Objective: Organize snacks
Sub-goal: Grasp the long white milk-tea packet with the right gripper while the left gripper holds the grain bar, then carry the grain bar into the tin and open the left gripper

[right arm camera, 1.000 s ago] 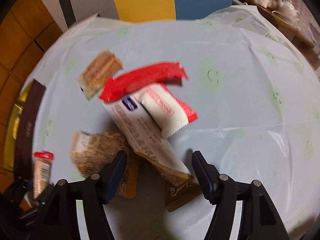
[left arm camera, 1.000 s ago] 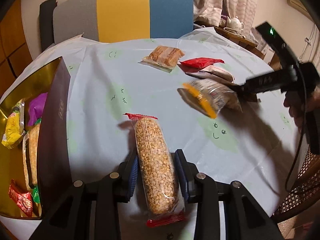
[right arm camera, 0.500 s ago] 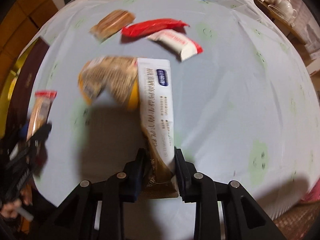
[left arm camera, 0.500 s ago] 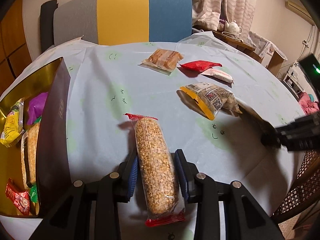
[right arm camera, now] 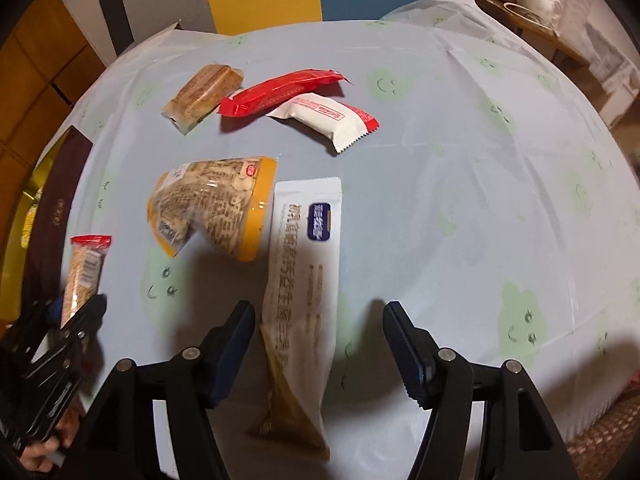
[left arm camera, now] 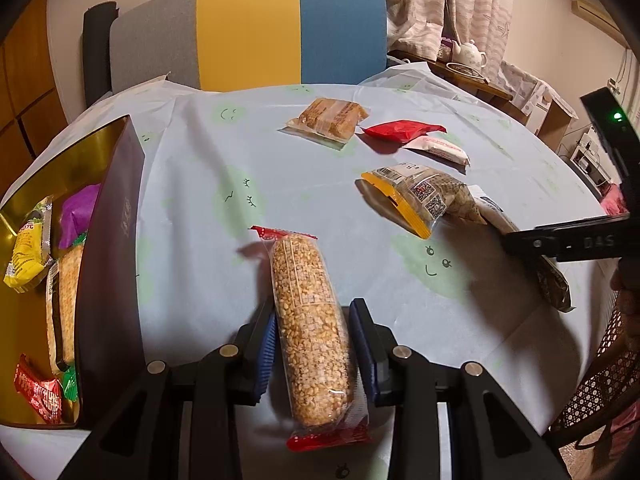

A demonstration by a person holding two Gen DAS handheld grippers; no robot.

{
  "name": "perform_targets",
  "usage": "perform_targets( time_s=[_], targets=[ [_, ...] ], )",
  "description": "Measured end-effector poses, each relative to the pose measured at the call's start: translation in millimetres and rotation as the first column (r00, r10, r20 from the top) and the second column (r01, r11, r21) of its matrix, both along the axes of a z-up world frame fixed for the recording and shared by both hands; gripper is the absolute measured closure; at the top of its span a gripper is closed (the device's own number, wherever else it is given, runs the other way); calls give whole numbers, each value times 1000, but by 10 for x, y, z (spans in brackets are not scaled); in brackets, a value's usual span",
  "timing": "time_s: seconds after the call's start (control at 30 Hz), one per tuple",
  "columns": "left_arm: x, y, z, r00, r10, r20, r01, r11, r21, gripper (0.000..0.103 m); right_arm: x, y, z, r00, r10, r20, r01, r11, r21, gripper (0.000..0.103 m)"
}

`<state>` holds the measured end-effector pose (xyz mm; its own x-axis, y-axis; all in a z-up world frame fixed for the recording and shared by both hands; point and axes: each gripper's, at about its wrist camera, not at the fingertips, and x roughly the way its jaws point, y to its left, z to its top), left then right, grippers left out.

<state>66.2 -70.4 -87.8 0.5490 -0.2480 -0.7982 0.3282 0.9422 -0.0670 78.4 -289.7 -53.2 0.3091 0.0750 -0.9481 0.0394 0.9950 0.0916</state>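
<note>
On the pale blue tablecloth (right arm camera: pixel 460 200), the white pouch (right arm camera: pixel 306 264) lay lengthwise up the lower middle of the frame between the right gripper (right arm camera: pixel 318 344), whose jaws had just been opening and stood clear of it. The left gripper (left arm camera: pixel 312 344) was clamped on the grain bar (left arm camera: pixel 308 320).

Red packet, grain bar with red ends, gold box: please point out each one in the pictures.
Red packet (right arm camera: pixel 280 92): right wrist view, middle of the wrapper.
Grain bar (left arm camera: pixel 310 328): left wrist view, middle of its clear wrapper.
Gold box (left arm camera: pixel 110 248): left wrist view, dark outer wall.
</note>
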Motion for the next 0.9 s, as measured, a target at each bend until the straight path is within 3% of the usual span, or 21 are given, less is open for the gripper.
perform_targets(
  time_s=[0.03,0.07,0.1,0.3,0.43,0.6,0.9],
  targets=[
    [-1,-1,0,1000,0,-1,0,1000,0,67,20,15,-34,1000,6,-5,-6,1000,-9,42],
    [-5,-3,1,1000,0,1,0,1000,2,67,41,55,-83,1000,22,0,-22,998,-59,60],
    [-6,-6,1,1000,-1,4,1,1000,7,67,24,96,-70,999,43,14,-42,995,-88,70],
    [-42,-3,11,1000,-2,6,2,1000,19,71,-189,307,-60,992,127,2,-125,980,-155,70],
    [-64,14,12,1000,0,6,0,1000,13,72,-213,295,-76,994,105,1,-104,987,-123,68],
    [-88,41,23,1000,-9,0,9,1000,5,74,-384,277,-62,991,129,45,-121,980,-156,70],
    [-110,100,124,999,-17,-36,14,996,-84,74,-547,235,-8,990,119,79,-106,984,-144,70]
  ],
)
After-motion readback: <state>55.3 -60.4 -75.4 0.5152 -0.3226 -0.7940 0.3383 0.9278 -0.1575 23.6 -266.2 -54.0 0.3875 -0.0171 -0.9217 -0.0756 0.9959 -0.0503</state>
